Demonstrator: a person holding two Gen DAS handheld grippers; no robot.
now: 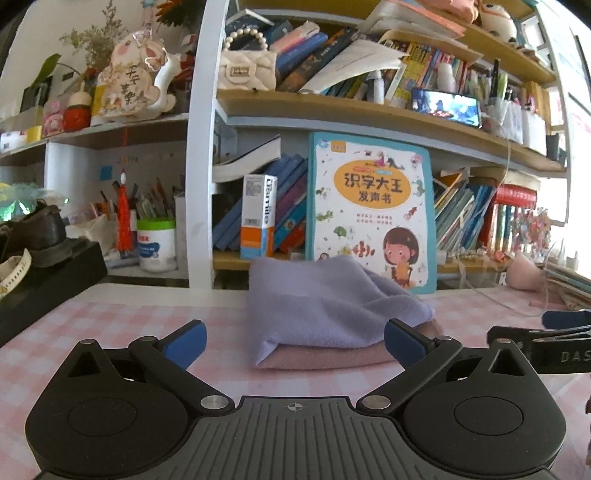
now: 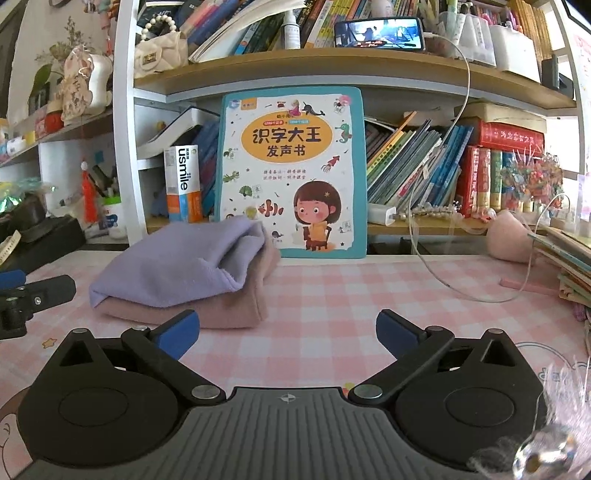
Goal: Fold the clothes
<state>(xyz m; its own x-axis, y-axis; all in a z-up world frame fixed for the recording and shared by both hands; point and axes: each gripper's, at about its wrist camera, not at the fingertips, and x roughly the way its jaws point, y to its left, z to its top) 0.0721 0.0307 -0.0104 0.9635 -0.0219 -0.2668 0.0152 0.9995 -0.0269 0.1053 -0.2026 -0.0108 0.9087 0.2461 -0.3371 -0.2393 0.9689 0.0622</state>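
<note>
Folded lilac cloth (image 1: 325, 299) atop pink cloth (image 1: 332, 356), stacked toward the table's (image 2: 369, 295) far edge. Left gripper (image 1: 293, 345), spread wide and empty, faces the stack squarely and nearest. Right gripper (image 2: 288, 334), equally wide and empty, has the stack ahead to its left.

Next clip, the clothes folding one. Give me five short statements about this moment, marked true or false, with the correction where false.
1. The purple cloth lies on top of the pink cloth. True.
2. The right gripper is clamped on the pink cloth. False: its jaws stand open, with only the checked tablecloth between them.
3. The left gripper is open and holds nothing. True.
4. The children's book lies flat on the table. False: it stands upright against the shelf behind the cloths.
5. The phone on the shelf has a dark screen. False: its screen is lit and shows a picture.
</note>
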